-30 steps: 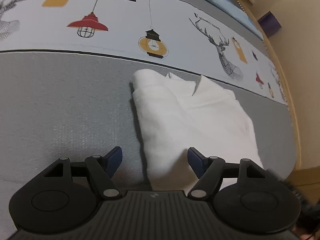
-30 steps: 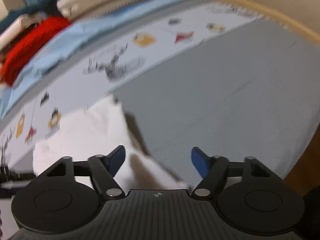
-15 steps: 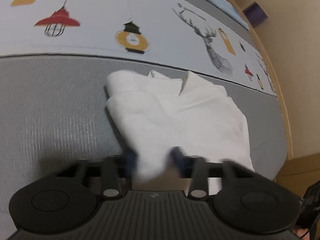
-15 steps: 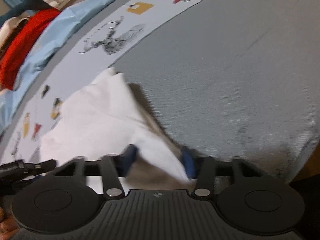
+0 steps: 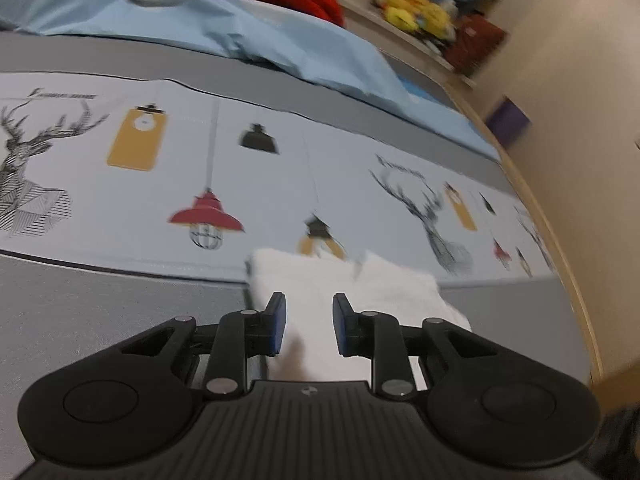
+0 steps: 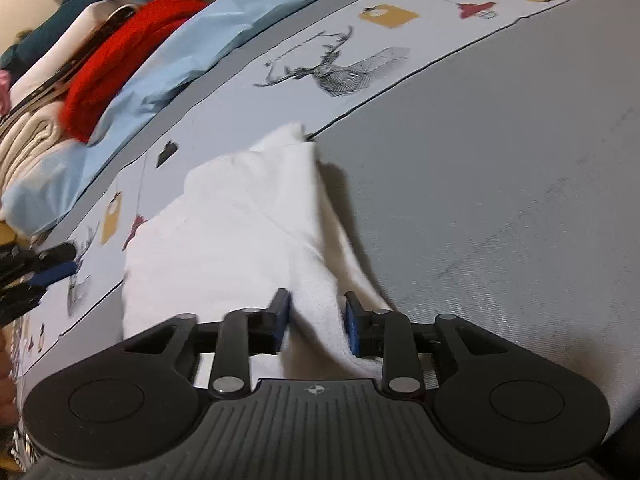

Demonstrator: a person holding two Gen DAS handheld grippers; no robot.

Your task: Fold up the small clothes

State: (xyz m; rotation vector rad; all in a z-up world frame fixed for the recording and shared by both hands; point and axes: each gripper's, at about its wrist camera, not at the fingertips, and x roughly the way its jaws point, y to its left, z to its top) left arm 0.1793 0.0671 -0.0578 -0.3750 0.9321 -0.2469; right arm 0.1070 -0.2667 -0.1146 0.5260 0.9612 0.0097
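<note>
**Q:** What is nearest you?

**A:** My left gripper and right gripper, each pinched on the near hem of a white garment lying part-folded on the grey bedcover.

**Q:** Which step is this?

**A:** I judge it the lift before folding hem towards collar at twelve o'clock; both corners must rise evenly.

**Q:** Beyond, any containers?

**A:** None that I see. A blue sheet and red clothing lie at eleven o'clock.
</note>
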